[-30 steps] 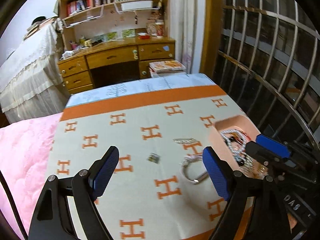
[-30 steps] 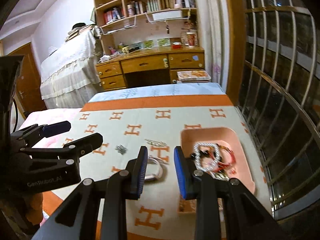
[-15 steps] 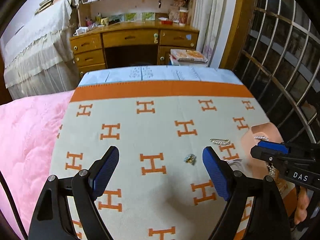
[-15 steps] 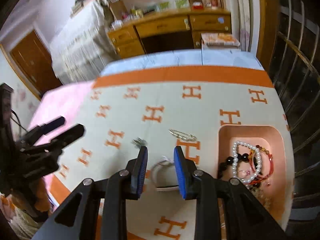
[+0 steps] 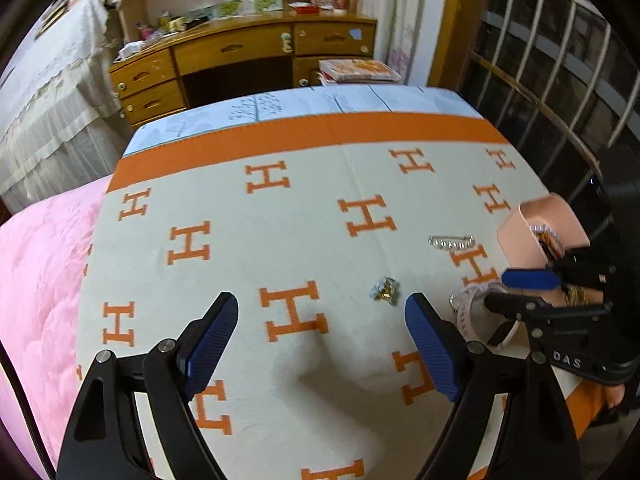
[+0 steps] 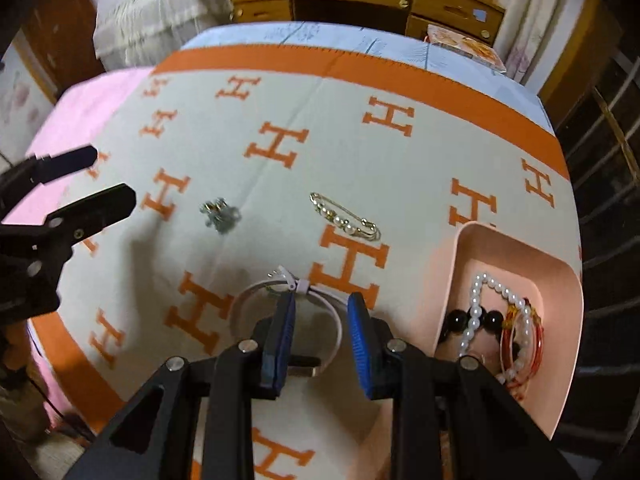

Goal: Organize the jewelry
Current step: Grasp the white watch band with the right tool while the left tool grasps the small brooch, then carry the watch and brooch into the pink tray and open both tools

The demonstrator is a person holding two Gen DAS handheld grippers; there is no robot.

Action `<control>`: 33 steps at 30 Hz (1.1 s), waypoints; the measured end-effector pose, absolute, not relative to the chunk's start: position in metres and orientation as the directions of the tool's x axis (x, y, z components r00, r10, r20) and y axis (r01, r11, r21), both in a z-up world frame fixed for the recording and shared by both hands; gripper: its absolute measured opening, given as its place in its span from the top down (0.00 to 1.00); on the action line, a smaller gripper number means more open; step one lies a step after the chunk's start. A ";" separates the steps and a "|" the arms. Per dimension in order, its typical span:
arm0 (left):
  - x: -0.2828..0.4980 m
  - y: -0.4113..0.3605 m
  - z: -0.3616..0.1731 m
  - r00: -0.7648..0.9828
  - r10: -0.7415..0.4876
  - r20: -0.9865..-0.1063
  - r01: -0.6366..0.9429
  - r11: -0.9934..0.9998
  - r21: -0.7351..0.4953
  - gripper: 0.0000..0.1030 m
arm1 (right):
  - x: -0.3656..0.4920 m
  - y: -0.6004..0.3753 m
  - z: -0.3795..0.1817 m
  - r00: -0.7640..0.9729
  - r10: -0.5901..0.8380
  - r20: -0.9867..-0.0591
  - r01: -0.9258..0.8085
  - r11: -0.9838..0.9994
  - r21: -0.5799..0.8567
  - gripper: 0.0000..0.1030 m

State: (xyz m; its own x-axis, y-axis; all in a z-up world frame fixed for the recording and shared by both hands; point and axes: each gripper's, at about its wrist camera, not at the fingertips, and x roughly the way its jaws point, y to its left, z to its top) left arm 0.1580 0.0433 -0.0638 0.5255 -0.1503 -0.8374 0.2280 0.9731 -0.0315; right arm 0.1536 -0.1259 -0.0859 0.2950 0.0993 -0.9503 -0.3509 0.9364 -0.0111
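Note:
A white watch (image 6: 308,292) lies on the orange-H blanket, its band between the blue pads of my right gripper (image 6: 322,312), which is open around it. It also shows in the left wrist view (image 5: 468,312). A pearl safety-pin brooch (image 6: 346,218) and a small metal charm (image 6: 218,212) lie further out. The pink tray (image 6: 560,280) at the right holds a pearl string (image 6: 476,312), black beads and red bangles. My left gripper (image 5: 320,336) is open and empty, hovering near the charm (image 5: 385,290).
A wooden desk (image 5: 248,48) with drawers stands beyond the bed. A window grille (image 5: 560,64) runs along the right. A pink quilt (image 5: 36,280) lies to the left of the blanket.
My right gripper has dropped lower and forward so its pads now straddle the watch band. My left gripper has shifted slightly; the charm now sits just ahead of its right finger.

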 end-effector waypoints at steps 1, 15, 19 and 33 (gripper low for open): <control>0.158 0.040 -0.066 0.522 -0.151 -0.839 0.242 0.970 -0.023 0.18 | 0.154 -0.125 -0.088 0.300 0.089 -0.950 -0.360 0.933 -0.026 0.73; 0.178 0.004 -0.098 0.440 -0.169 -0.882 0.321 0.947 -0.021 0.39 | 0.135 -0.131 -0.090 0.312 0.183 -0.932 -0.368 0.928 0.058 0.97; 0.185 0.000 -0.109 0.413 -0.167 -0.895 0.319 0.947 -0.030 0.56 | 0.120 -0.134 -0.078 0.334 0.247 -0.910 -0.359 0.926 0.120 0.97; 0.182 0.002 -0.096 0.430 -0.205 -0.879 0.292 0.953 -0.080 0.85 | 0.096 -0.196 -0.024 0.513 0.286 -0.809 -0.189 0.957 0.218 0.97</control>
State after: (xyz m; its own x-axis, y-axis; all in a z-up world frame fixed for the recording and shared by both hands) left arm 0.1819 0.0020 -0.0958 0.4300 -0.2055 -0.8791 0.2921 0.9530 -0.0799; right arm 0.0962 -0.1955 -0.0239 0.5130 0.2860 -0.8094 -0.1893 0.9573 0.2184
